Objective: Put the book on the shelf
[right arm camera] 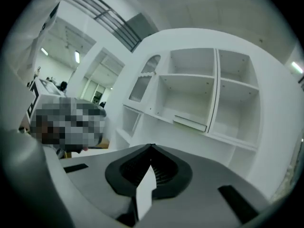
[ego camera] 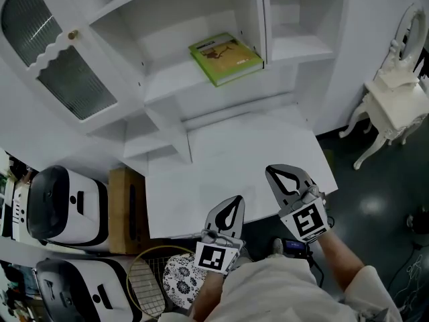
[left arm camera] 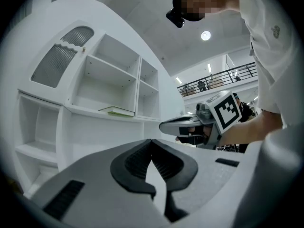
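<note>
The green book (ego camera: 225, 58) is lying flat on the far white shelf (ego camera: 167, 79). The left gripper (ego camera: 234, 201) and right gripper (ego camera: 273, 173) are hovering over the near desk (ego camera: 228, 159) edge, jaws pressed together and empty.

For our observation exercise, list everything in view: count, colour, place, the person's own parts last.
flat green softcover book: 1, green, lying flat in the wide shelf compartment
tall cubby shelf unit: 1, white, behind the desk
arched ribbed-glass cabinet door: 1, white-framed, left of book
flat desk top: 1, white, below shelves
ornate side table: 1, white, far right
rounded plastic machines: 2, white and black, left edge
left gripper: 1, grey, shut, empty, over desk's near edge
right gripper: 1, grey, shut, empty, beside it
</note>
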Motion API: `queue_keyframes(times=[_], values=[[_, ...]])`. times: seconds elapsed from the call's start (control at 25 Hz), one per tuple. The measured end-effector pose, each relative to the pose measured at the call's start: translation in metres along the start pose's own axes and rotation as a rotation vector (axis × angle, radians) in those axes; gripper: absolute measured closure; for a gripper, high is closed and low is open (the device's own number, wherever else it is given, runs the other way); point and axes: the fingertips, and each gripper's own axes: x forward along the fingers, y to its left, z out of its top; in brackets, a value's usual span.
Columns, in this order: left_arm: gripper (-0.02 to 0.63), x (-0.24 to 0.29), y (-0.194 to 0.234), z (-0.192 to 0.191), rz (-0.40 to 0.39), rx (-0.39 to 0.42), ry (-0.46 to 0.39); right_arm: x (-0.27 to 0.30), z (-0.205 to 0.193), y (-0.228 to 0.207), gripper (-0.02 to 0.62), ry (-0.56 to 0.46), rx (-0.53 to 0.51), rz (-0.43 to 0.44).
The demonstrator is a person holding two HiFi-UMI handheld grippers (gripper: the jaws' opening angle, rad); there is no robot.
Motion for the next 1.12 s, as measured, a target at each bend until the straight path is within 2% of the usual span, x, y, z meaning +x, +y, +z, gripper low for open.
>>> queue_keyframes(times=[0.12, 0.36, 0.52, 0.68, 1.0, 1.12], values=[[0.603, 0.0, -0.004, 0.0, 0.0, -0.007, -0.001, -0.01, -0.004, 0.01, 0.578, -0.047, 0.109, 0.025], [0.603, -0.001, -0.01, -0.003, 0.003, -0.029, -0.001, -0.027, -0.009, 0.042, 0.578, -0.083, 0.187, 0.128], [0.603, 0.001, -0.017, 0.002, 0.024, -0.056, -0.034, -0.037, -0.013, 0.051, 0.579, -0.108, 0.24, 0.146], [0.603, -0.001, -0.031, -0.014, 0.024, -0.019, 0.044, -0.051, -0.019, 0.051, 0.579, -0.112, 0.274, 0.166], [0.603, -0.005, -0.069, -0.025, 0.088, -0.043, 0.059, -0.086, -0.038, 0.044, 0.578, -0.126, 0.319, 0.197], [0.603, -0.012, -0.082, -0.028, 0.088, -0.044, 0.061, -0.095, -0.042, 0.05, 0.578, -0.129, 0.313, 0.203]])
